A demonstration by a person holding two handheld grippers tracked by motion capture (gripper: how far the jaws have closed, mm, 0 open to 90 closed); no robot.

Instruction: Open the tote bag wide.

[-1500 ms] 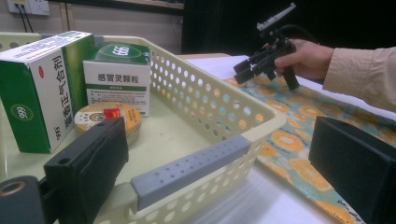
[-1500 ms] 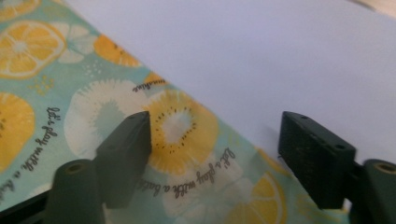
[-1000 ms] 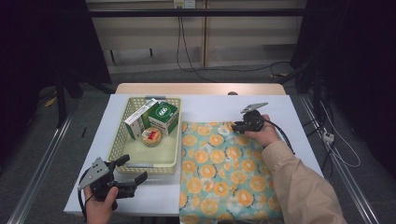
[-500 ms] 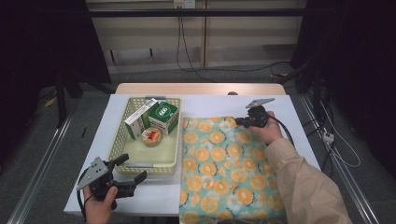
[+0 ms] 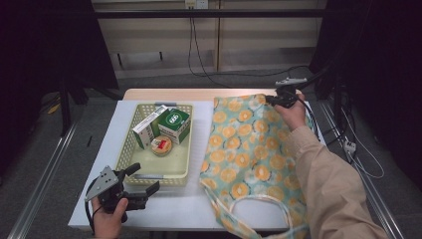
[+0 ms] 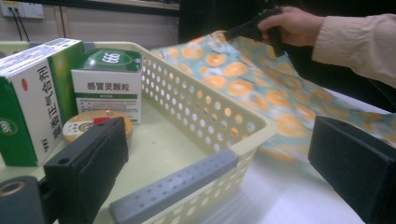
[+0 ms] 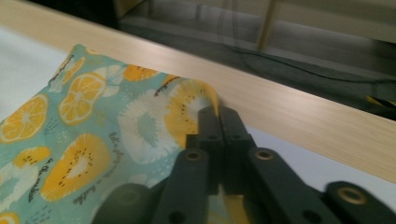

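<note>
Cloth (image 7: 93, 135) corner btwn R fingers (image 7: 209, 122)

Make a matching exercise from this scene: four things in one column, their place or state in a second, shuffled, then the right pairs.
Things:
1. fruit-print cloth bag
2. round tin
3. left gripper
4. right gripper

States:
A. open, near the basket's front rim
B. lying in the basket beside the boxes
C. shut on a far corner of fabric
D. spread on the table's right half

Pairs: 1-D, 2-B, 3-A, 4-C
</note>
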